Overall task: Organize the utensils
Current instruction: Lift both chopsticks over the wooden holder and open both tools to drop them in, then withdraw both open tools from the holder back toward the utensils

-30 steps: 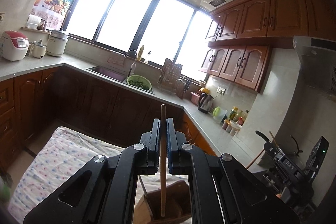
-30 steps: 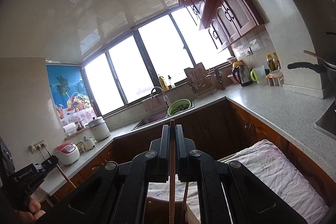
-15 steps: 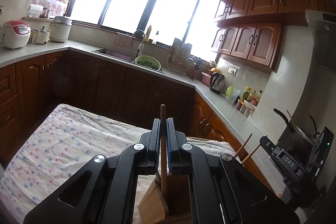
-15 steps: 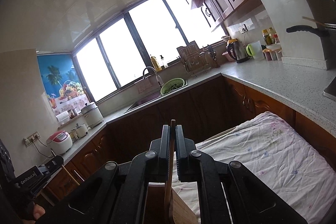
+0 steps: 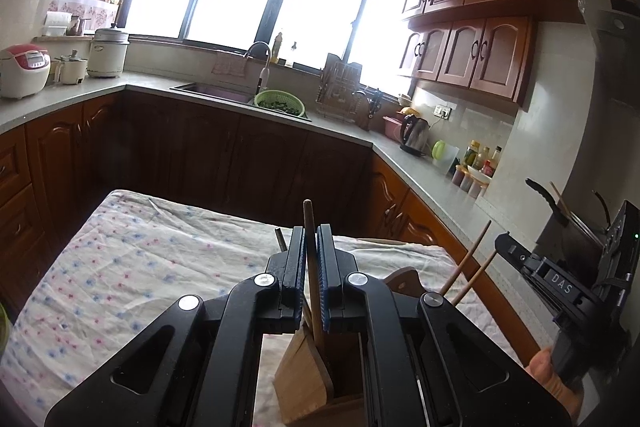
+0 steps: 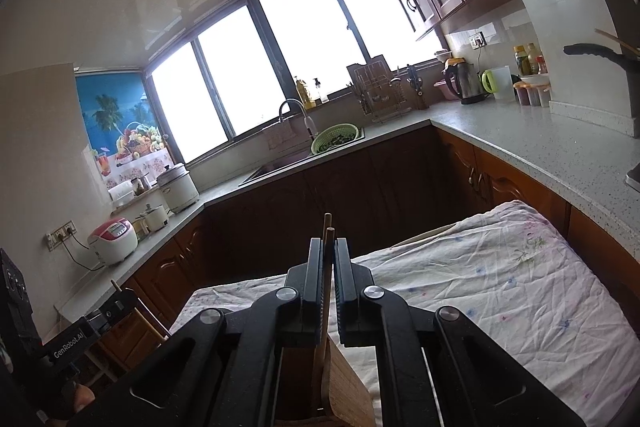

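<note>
Both clamped on thin brown wooden sticks, left gripper and right gripper, held upright over the light wooden utensil box on the flowered cloth, probably for lowering inside.

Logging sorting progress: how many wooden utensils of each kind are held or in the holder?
Single stick in left hand-held gripper: 1
Paired sticks in right hand-held gripper: 2
Spatula in wooden holder: 1
Total: 4
</note>
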A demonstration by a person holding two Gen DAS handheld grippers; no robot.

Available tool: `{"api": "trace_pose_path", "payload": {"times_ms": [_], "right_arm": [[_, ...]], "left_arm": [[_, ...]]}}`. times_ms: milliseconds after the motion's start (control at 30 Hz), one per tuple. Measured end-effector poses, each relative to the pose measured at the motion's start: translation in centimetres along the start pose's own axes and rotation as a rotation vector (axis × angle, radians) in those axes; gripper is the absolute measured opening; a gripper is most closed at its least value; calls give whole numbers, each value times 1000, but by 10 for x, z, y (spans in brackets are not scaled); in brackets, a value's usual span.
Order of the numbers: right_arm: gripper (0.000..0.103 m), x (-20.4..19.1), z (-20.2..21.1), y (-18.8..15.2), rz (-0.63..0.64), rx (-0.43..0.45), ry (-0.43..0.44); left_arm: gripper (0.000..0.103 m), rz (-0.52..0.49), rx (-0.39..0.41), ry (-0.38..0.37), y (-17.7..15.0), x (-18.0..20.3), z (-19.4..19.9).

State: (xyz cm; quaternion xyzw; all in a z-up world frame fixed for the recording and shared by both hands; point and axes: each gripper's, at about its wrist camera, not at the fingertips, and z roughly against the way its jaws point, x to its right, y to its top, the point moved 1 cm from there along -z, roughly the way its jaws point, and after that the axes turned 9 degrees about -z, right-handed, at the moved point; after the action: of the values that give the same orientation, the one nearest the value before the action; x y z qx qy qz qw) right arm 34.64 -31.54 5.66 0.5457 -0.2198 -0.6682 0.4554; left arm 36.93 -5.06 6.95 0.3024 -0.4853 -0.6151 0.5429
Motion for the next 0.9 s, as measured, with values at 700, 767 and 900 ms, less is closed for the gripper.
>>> {"api": "trace_pose_path", "payload": {"times_ms": [700, 767, 900], "right_arm": [[87, 11, 34, 2, -109, -22, 69], [91, 11, 45, -1, -107, -21, 71], [91, 13, 65, -10, -110, -30, 70]], "left_arm": [[84, 34, 6, 21, -9, -15, 46], [89, 33, -11, 22, -15, -19, 55], [89, 29, -44, 20, -29, -25, 72]]}}
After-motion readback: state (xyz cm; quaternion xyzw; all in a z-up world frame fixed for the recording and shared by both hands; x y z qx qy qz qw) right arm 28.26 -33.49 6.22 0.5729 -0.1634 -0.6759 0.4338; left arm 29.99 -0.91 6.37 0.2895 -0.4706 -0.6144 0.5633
